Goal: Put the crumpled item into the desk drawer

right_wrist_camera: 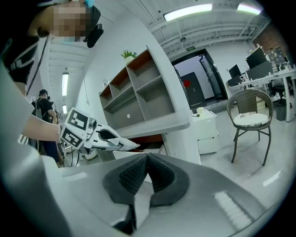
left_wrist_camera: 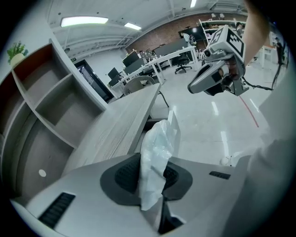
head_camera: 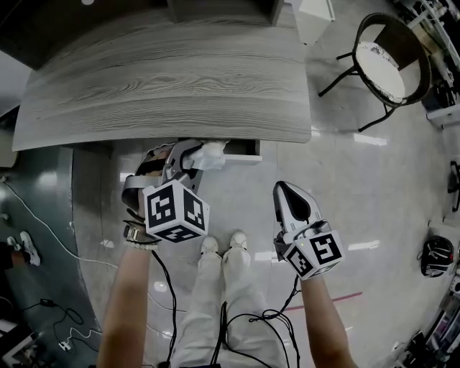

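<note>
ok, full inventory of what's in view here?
desk: 1, grey wood-grain, top of head view
drawer: 1, white front, open under the desk's near edge
crumpled item: 1, white, in the left gripper by the drawer
chair: 1, dark frame with white cushion, right of the desk
cabinet: 1, white, past the desk's right end
shelf unit: 1, grey, behind the desk
cables: several, black, on the floor
shoes: 2, white, below the drawer
left gripper: 1, grey, shut on the crumpled item
right gripper: 1, grey, shut, nothing between its jaws
</note>
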The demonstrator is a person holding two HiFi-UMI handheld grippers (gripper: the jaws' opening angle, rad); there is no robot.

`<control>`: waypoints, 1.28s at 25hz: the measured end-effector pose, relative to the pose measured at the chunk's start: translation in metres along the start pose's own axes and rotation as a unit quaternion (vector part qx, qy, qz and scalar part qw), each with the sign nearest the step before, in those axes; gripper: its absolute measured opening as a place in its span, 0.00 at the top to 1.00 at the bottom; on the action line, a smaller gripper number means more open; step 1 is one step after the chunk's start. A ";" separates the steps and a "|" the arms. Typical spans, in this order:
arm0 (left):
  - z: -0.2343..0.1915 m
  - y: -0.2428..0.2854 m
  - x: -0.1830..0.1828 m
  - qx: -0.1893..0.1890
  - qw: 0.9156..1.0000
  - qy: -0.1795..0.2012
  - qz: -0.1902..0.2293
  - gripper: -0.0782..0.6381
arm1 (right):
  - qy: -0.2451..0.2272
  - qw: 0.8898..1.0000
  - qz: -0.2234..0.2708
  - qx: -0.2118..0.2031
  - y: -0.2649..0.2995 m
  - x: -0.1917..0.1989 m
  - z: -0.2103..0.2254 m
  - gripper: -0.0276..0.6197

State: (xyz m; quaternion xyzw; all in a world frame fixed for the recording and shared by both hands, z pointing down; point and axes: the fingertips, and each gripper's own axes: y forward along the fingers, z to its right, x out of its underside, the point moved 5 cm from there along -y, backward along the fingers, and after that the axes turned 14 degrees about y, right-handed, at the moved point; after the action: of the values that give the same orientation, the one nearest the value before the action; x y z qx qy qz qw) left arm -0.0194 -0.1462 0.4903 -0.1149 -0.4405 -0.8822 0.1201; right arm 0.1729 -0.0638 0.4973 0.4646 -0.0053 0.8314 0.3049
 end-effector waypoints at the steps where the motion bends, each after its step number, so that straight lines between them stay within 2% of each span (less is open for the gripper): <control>1: 0.000 0.001 0.000 0.004 1.000 -0.003 -0.001 0.82 | 0.001 1.000 0.000 0.000 0.000 0.000 0.000 0.94; 6: 0.001 0.005 -0.001 0.019 1.000 -0.023 0.007 0.81 | 0.001 1.000 -0.002 -0.002 0.003 0.002 0.002 0.94; 9: 0.005 0.007 0.002 0.030 0.999 -0.024 0.008 0.74 | 0.001 1.000 -0.005 -0.003 0.008 0.005 0.002 0.94; 12: 0.006 0.006 0.005 0.033 0.999 -0.030 0.009 0.71 | 0.001 1.000 -0.009 -0.006 0.010 0.009 -0.002 0.94; 17: 0.004 -0.001 0.007 0.022 0.999 -0.040 0.014 0.69 | 0.002 1.000 -0.012 -0.005 0.010 0.011 -0.006 0.94; 21: 0.002 -0.015 0.006 0.007 0.996 -0.084 0.040 0.69 | -0.013 1.000 -0.008 -0.005 0.008 0.003 -0.015 0.94; 24: -0.001 -0.033 0.006 -0.005 0.991 -0.122 0.058 0.71 | -0.029 1.000 -0.007 -0.004 0.007 -0.009 -0.027 0.94; 26: -0.006 -0.049 0.006 -0.020 0.985 -0.156 0.075 0.77 | -0.039 0.999 -0.001 -0.003 0.004 -0.020 -0.037 0.94; 29: -0.018 -0.077 0.002 -0.046 0.970 -0.211 0.108 0.84 | -0.067 0.998 0.010 -0.003 -0.004 -0.039 -0.056 0.94; 32: -0.031 -0.108 -0.007 -0.070 0.957 -0.243 0.141 0.87 | -0.101 0.995 0.018 -0.008 -0.012 -0.058 -0.077 0.94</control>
State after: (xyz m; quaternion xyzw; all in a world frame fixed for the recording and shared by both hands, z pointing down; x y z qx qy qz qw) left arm -0.0502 -0.1078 0.3890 -0.3949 -0.3729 -0.8304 0.1244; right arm 0.1423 -0.0605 0.4055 0.5437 -0.0513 0.7852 0.2918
